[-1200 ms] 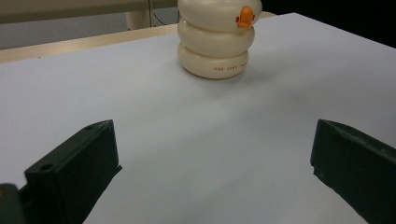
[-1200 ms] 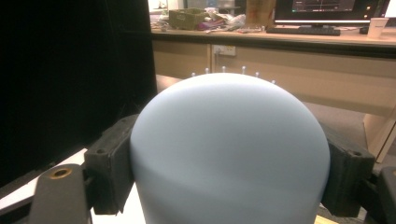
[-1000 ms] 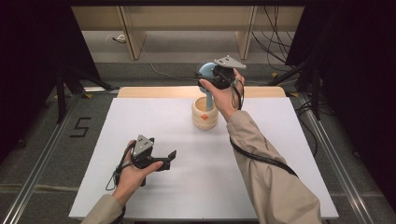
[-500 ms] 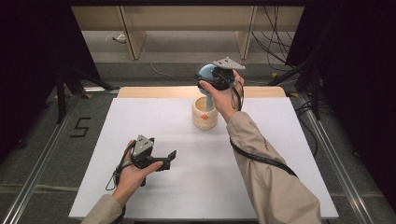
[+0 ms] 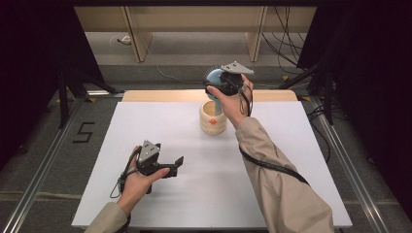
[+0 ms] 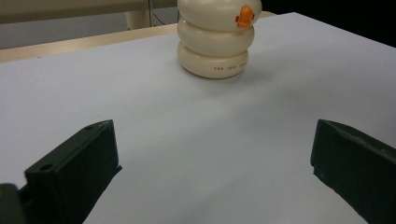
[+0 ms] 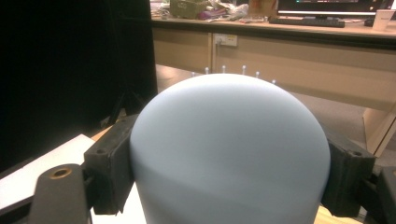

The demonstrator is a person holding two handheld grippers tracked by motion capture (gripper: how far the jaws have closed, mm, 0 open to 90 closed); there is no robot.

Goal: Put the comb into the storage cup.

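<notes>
Clamping a pale blue brush (image 7: 229,154), the right gripper (image 5: 219,83) hovers (left gripper (image 5: 176,165) fingers released).

Pale-blue brush (image 5: 214,77) w/ bristles was held raised, just above cream ringed cup (image 5: 213,118), upright at table's far-centre.

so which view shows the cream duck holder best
The left gripper view: the cream holder sits close and unobstructed, its stacked rings, orange beak and printed text clear, though the top is cropped. The high view shows it small, with its open top, partly behind the right hand.
</notes>
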